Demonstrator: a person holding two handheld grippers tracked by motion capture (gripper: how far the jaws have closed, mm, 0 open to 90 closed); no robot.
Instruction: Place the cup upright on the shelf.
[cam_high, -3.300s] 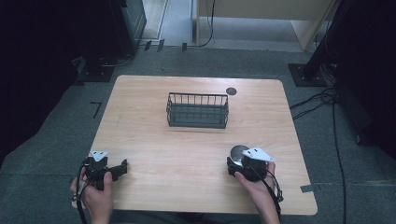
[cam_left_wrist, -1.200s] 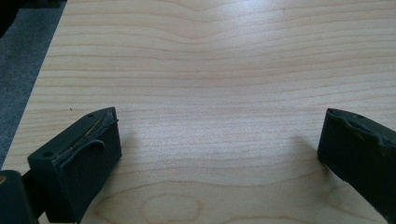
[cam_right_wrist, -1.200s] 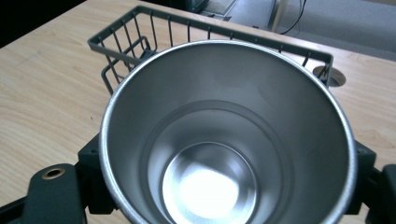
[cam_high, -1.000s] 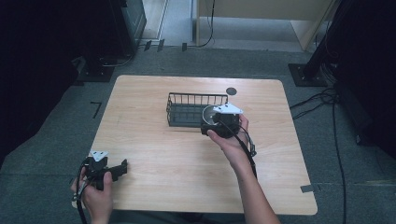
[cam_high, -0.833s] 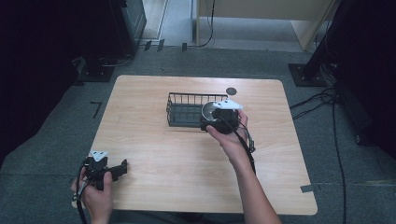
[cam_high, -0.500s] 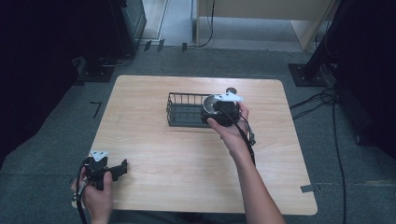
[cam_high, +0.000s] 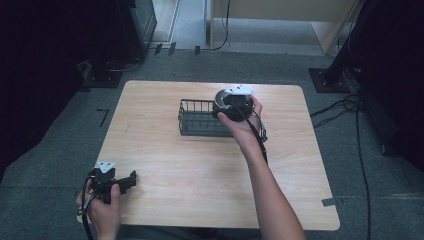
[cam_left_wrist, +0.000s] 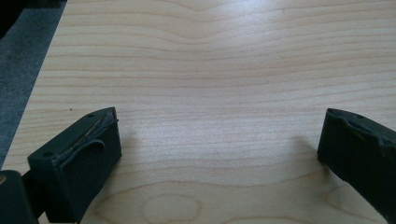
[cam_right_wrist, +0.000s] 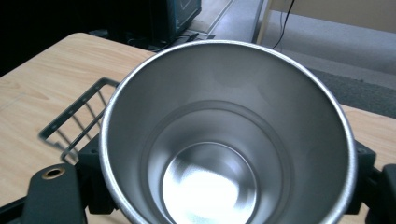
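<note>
So the right gripper (cam_high: 227, 103) is clamped on a shiny stainless steel cup (cam_right_wrist: 226, 135), one black jaw pressed on each side of it, and it's holding the cup up over the right end of the black wire basket (cam_high: 202, 118) that sits a bit back of the middle of the light wooden table (cam_high: 200, 170). From the right gripper view you look straight down into the cup: smooth metal walls, a stepped ring partway down, bright glare on the bottom, nothing inside. A corner of the basket's wire rim (cam_right_wrist: 74, 123) pokes out to the left of the cup, lower than the cup's lip. Whether the cup's base is touching the basket or hanging just above it, I honestly can't tell. In the high view the person's right hand (cam_high: 240, 127) is wrapped around the gripper, forearm stretched out across the table. The left gripper (cam_high: 117, 184) is way off at the near left corner of the table, well apart from the basket, held low by the left hand (cam_high: 102, 205). Its jaws are spread wide with just bare wood grain between them, gripping nothing.
</note>
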